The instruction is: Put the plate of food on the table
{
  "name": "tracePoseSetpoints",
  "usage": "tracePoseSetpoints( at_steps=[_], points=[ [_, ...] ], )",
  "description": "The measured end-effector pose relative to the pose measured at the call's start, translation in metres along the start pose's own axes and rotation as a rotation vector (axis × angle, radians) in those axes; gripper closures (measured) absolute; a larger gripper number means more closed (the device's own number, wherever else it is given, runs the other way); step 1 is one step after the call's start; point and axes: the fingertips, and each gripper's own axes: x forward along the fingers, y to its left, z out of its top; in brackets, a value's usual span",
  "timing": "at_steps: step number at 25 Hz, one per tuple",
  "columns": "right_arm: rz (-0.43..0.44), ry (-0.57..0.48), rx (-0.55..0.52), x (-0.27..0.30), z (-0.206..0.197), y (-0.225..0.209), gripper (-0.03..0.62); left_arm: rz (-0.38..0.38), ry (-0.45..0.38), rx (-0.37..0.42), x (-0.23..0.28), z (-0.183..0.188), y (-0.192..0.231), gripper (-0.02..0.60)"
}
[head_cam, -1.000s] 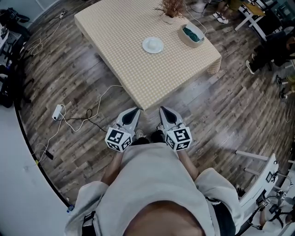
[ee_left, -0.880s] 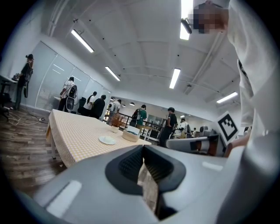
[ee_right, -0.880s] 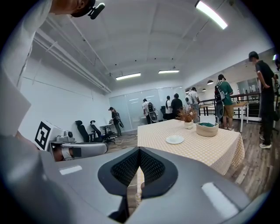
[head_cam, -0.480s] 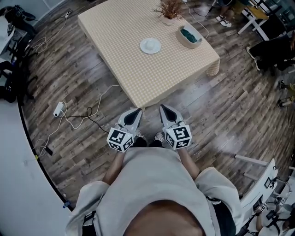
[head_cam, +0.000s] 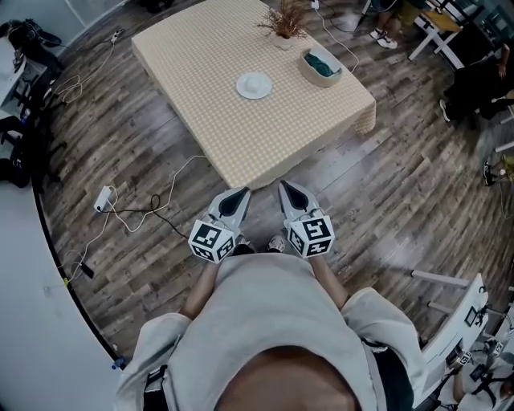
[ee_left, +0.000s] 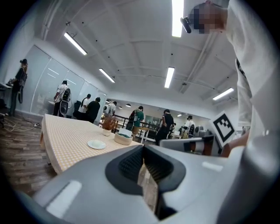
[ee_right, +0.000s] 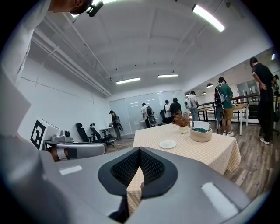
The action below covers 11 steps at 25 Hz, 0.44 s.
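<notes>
A small white plate (head_cam: 254,85) lies on the table (head_cam: 241,144), which has a beige checked cloth. The plate looks empty; it also shows in the left gripper view (ee_left: 96,144) and the right gripper view (ee_right: 168,144). My left gripper (head_cam: 239,193) and right gripper (head_cam: 285,187) are held side by side in front of my body, just short of the table's near corner. They point at the table. Both are shut with nothing between the jaws: left gripper (ee_left: 143,146), right gripper (ee_right: 139,149).
A round bowl (head_cam: 321,66) with something green in it and a vase of dried plants (head_cam: 283,22) stand at the table's far side. A power strip with cables (head_cam: 103,197) lies on the wood floor at left. A white chair (head_cam: 450,321) stands at right. People stand in the background (ee_left: 92,109).
Both grippers have edged forward toward the table's near corner, side by side. The head view has shifted a little. Jaws unchanged.
</notes>
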Motion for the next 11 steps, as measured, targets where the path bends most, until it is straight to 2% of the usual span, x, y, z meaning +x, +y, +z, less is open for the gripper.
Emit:
tracePoseSetpoints(
  at_steps=[11],
  points=[
    [0.022,-0.015,-0.013,-0.0018,0.0015,0.0085,0.597,-0.005,-0.006,0.014,0.0003,0.0029,-0.0055,0.571]
  ],
)
